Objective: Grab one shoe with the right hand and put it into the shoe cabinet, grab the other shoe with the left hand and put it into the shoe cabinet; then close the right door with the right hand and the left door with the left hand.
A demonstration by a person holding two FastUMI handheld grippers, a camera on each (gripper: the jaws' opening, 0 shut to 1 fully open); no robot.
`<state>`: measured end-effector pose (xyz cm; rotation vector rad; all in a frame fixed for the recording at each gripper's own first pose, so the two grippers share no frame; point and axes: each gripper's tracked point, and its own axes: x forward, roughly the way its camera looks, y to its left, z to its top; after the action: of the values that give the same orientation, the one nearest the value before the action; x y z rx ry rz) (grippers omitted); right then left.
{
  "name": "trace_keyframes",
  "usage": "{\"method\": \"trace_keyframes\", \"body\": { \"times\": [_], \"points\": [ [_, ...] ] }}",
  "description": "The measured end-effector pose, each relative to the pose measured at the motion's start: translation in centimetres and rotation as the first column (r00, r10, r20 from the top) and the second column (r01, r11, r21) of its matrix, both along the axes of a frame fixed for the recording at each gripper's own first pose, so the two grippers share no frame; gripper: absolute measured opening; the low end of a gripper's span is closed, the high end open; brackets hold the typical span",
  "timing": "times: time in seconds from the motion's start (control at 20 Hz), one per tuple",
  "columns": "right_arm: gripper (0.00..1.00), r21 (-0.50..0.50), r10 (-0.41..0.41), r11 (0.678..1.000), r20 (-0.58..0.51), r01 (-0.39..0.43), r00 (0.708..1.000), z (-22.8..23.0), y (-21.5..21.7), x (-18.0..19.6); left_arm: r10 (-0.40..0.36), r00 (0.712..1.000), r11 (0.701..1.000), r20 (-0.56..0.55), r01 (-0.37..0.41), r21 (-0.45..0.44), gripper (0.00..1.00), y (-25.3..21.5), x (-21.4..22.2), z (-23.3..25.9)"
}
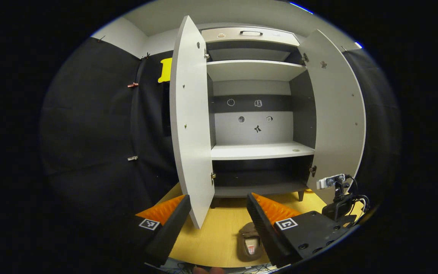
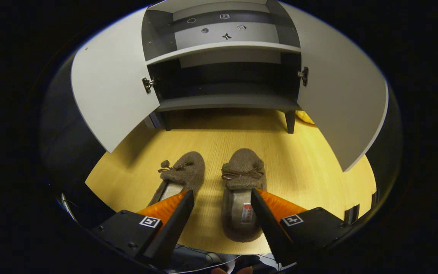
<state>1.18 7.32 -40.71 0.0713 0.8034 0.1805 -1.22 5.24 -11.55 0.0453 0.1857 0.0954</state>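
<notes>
Right gripper (image 2: 222,198) jaws wide, hovering above two fuzzy brown slippers with small bows, right one (image 2: 242,194) and left one (image 2: 183,175), lying side by side on the yellow wooden floor (image 2: 310,167). Left gripper (image 1: 218,203) jaws wide, empty. Beyond, the grey shoe cabinet (image 1: 259,150) stands with both doors open.

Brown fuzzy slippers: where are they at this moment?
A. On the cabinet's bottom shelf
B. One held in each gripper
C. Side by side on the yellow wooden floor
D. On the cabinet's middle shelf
C: the two brown fuzzy slippers lie side by side on the yellow wooden floor, in front of the open white shoe cabinet.
</notes>
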Motion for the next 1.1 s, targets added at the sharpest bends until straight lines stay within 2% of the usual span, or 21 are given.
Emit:
{"method": "trace_keyframes", "body": {
  "times": [0.15, 0.25, 0.3, 0.45, 0.55, 0.6, 0.65, 0.7, 0.75, 0.8, 1.1],
  "points": [
    [0.99, 0.013, -0.028, 1.000, -0.054, 0.028, 0.998, -3.4, 0.3, 0.6, 0.009, 1.000, 1.000, -0.025, -0.010, -0.012, 0.95, 0.7, 0.2, -1.2],
    [0.97, 0.014, -0.032, 0.999, -0.045, 0.033, 0.998, -4.8, 0.8, 1.7, 0.016, 0.999, 1.000, -0.040, -0.017, -0.018, 0.95, 1.1, 0.3, -1.9],
    [0.89, 0.003, -0.029, 1.000, -0.031, 0.029, 0.999, -5.4, 0.9, 2.3, 0.022, 0.999, 1.000, -0.050, -0.023, -0.016, 0.95, 1.4, 0.3, -2.2],
    [0.80, -0.024, -0.063, 0.998, -0.005, 0.063, 0.998, -7.0, 1.0, 4.5, 0.029, 0.997, 0.999, -0.076, -0.030, -0.014, 0.95, 1.9, 0.5, -3.3],
    [0.64, -0.057, -0.108, 0.992, 0.022, 0.109, 0.994, -7.5, 0.2, 5.6, 0.035, 0.995, 0.999, -0.090, -0.036, -0.013, 0.95, 2.3, 0.5, -3.7],
    [0.43, -0.069, -0.127, 0.989, 0.046, 0.130, 0.991, -7.6, -0.2, 6.1, 0.036, 0.995, 0.999, -0.088, -0.038, -0.017, 0.95, 2.4, 0.6, -3.5],
    [0.38, -0.056, -0.132, 0.989, 0.057, 0.135, 0.990, -7.7, 0.1, 6.5, 0.034, 0.996, 0.999, -0.084, -0.036, -0.023, 0.95, 2.3, 0.7, -3.4],
    [0.25, -0.054, -0.128, 0.990, 0.073, 0.132, 0.989, -7.5, 0.1, 6.7, 0.028, 0.997, 0.999, -0.079, -0.030, -0.030, 0.95, 2.1, 0.9, -3.1],
    [0.25, -0.052, -0.123, 0.990, 0.078, 0.127, 0.989, -7.6, 0.2, 6.6, 0.020, 0.997, 0.999, -0.074, -0.022, -0.035, 0.95, 1.9, 1.1, -2.9],
    [0.11, -0.055, -0.119, 0.991, 0.081, 0.123, 0.990, -7.3, 0.2, 6.9, 0.014, 0.997, 0.999, -0.072, -0.017, -0.036, 0.95, 1.7, 1.3, -2.8],
    [0.11, -0.025, -0.139, 0.990, 0.088, 0.142, 0.986, -2.5, -1.0, 6.2, -0.022, 0.997, 0.999, -0.068, 0.020, -0.032, 0.95, 1.1, 1.5, -2.5]
  ]
}}
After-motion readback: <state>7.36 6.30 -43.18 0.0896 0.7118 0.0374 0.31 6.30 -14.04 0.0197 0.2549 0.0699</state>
